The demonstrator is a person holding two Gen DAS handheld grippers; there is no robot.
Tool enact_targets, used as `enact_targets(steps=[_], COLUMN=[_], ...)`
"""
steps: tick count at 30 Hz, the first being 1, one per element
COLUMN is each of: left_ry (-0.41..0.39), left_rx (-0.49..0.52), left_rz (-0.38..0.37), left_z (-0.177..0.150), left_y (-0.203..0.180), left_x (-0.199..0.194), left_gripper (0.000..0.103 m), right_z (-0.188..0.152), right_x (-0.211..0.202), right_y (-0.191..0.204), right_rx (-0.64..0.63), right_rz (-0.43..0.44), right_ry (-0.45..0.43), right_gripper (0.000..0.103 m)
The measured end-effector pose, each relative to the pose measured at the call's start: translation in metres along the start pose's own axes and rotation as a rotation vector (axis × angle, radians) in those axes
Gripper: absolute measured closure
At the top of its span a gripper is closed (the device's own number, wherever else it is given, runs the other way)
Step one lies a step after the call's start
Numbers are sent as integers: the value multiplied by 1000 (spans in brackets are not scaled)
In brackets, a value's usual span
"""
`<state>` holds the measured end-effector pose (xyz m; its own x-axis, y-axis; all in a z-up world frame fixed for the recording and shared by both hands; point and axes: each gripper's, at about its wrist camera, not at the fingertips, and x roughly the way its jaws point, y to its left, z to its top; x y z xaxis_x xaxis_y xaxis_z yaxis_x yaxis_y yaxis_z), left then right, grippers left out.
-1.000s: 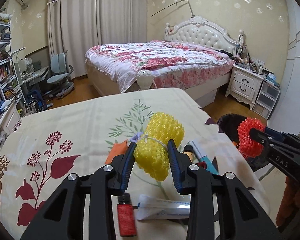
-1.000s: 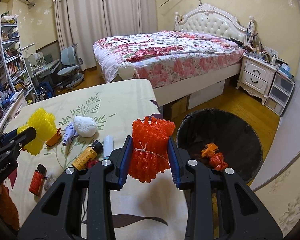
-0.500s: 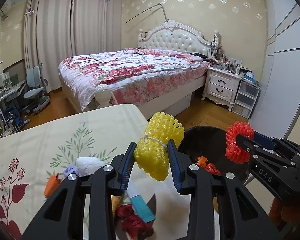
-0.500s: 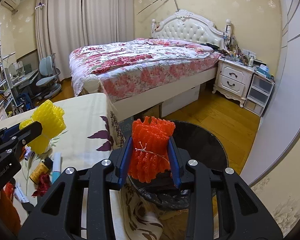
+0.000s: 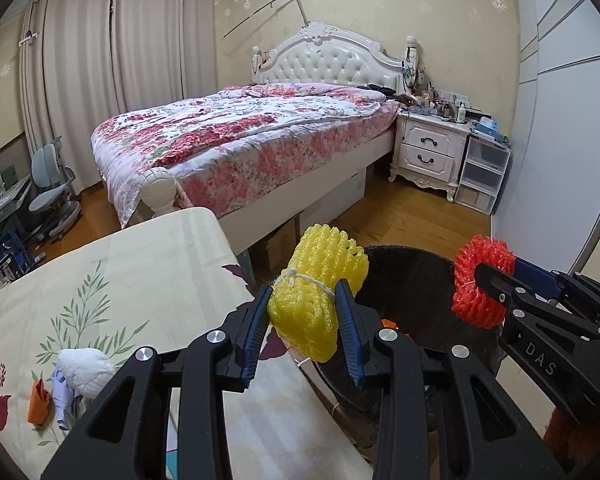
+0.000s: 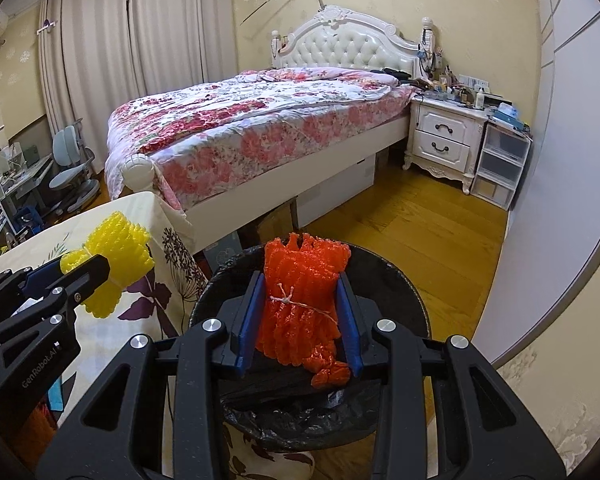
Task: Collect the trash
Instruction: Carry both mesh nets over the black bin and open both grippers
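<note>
Yellow net (image 5: pixel 316 300): a soft, bumpy foam tube, folded up and tied round the middle with thin white string. It sits between the blue pads of the left gripper (image 5: pixel 303 320), at the table's edge, next to the bin.
Red net (image 6: pixel 302 304): the same bumpy foam, bright orange-red, tied with white string too. It is up in the air over the bin's mouth.
Left gripper: nearly closed, black with ribbed blue pads, squeezing the yellow net from both sides.
Right gripper (image 6: pixel 300 316): nearly closed, pressing on the red net. In the left view it shows at 3 o'clock.
Bin (image 6: pixel 384 276): round and black, lined with a shiny, crinkly black bag. Small orange bits lie inside. It stands on the floor just beside the table.
Table (image 5: pixel 148 264): covered by a smooth cream cloth with green leaves and dark red flowers.
White ball (image 5: pixel 85 370): crumpled and soft, on the cloth at 8 o'clock in the left view.
Orange scrap (image 5: pixel 39 402): small and folded, just beside the white ball.
Bed (image 5: pixel 236 136): big, with a flowery pink cover and a white puffy headboard, at 12 o'clock.
Change: a second ago the yellow net hung over the middle of the table, above a tube and a little red bottle. Now it is at the edge by the bin. The red net was over the table's edge. Now it is over the bin. Both grips look the same.
</note>
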<state>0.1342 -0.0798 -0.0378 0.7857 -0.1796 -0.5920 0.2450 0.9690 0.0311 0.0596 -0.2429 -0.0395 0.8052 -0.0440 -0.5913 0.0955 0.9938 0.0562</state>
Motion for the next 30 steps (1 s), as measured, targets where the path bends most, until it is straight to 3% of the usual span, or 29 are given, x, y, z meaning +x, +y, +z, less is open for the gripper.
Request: enact_targets(steps=[24,25,28,30], left_ry=[70,67,65,63], left_rx=[45,47,60,62], left_rz=[9,15,30,39], left_z=[10,9,8,8], left_y=[-25,-26,-27,-27], left_x=[55,55,55,55], left_gripper=[67,64,60,48], right_z=[-2,-2,-1,-1], right_x=[39,40,38,37], right_y=[-23,-22,-25,-27], right_rx=[39,41,52,59], right_rz=[-52,-57,-71,-87], right_ry=[46,44,34,29], right_gripper=[65,59,55,52])
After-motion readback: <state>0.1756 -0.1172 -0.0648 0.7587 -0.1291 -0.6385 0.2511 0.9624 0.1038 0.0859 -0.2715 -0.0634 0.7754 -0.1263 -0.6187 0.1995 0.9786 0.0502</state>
